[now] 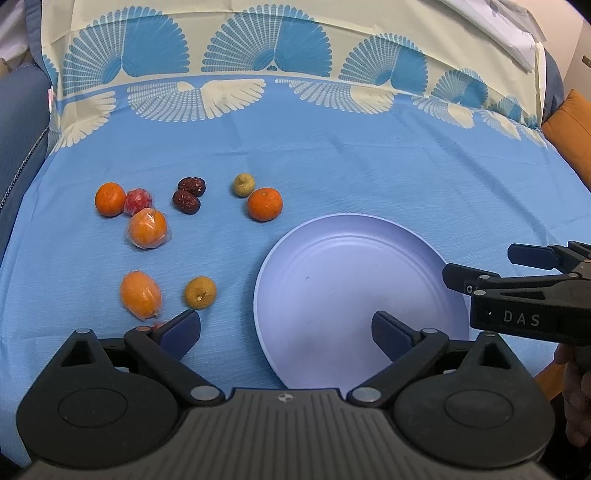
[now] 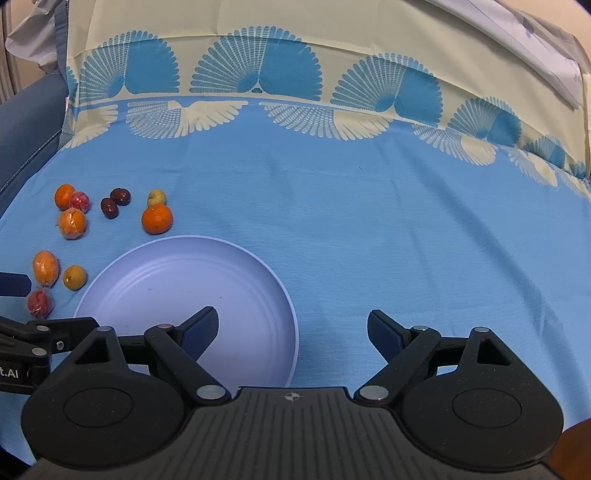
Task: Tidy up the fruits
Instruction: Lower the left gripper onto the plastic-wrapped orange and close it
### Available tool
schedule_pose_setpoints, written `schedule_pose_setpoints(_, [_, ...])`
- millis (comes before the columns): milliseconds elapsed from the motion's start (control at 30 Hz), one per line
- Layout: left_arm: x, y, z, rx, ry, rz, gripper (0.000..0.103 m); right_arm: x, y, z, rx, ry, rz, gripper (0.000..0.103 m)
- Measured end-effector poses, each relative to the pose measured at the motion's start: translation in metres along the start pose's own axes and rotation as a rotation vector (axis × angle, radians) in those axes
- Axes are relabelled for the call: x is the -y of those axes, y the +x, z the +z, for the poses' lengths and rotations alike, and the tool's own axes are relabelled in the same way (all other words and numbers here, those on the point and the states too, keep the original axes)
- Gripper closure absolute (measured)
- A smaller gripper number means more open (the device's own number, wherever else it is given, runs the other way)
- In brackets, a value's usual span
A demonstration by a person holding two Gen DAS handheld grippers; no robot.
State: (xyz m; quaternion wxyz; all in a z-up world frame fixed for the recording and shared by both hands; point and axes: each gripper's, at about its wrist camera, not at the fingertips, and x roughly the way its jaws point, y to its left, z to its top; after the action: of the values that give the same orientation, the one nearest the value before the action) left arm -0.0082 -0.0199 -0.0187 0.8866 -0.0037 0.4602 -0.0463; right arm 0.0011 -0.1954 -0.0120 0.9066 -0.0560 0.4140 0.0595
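An empty pale blue plate (image 1: 354,258) (image 2: 177,266) lies on the blue cloth. Left of it lie scattered fruits: a bare orange (image 1: 265,204) (image 2: 157,219) by a small green fruit (image 1: 243,184), two dark red dates (image 1: 188,195) (image 2: 114,203), an orange (image 1: 110,199), wrapped oranges (image 1: 147,228) (image 1: 140,294), a wrapped red fruit (image 1: 138,200), a brownish fruit (image 1: 200,292), and another wrapped red fruit (image 2: 38,302). My left gripper (image 1: 286,332) is open, over the plate's near left rim. My right gripper (image 2: 291,330) is open, over the plate's right rim; it also shows in the left wrist view (image 1: 480,267).
The blue cloth (image 2: 406,240) with a cream fan-patterned border covers the table. A blue upholstered seat (image 1: 22,122) stands at the left, an orange cushion (image 1: 572,125) at the right. White fabric (image 1: 517,33) lies at the back right.
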Motion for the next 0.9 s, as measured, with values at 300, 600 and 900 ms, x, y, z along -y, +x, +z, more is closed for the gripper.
schedule_pose_setpoints(300, [-0.014,-0.015,0.004,0.062,-0.020,0.018,0.047,-0.002,-0.004,0.005,0.031,0.019,0.035,0.018])
schedule_pose_setpoints(600, [-0.087,-0.075,0.044,0.214,-0.079,-0.013,0.089,-0.020,-0.025,0.018,0.129,0.043,0.133,0.069])
schedule_pose_setpoints(900, [-0.156,-0.068,0.026,0.218,-0.171,-0.070,0.089,-0.042,-0.031,0.025,0.153,0.021,0.230,0.069])
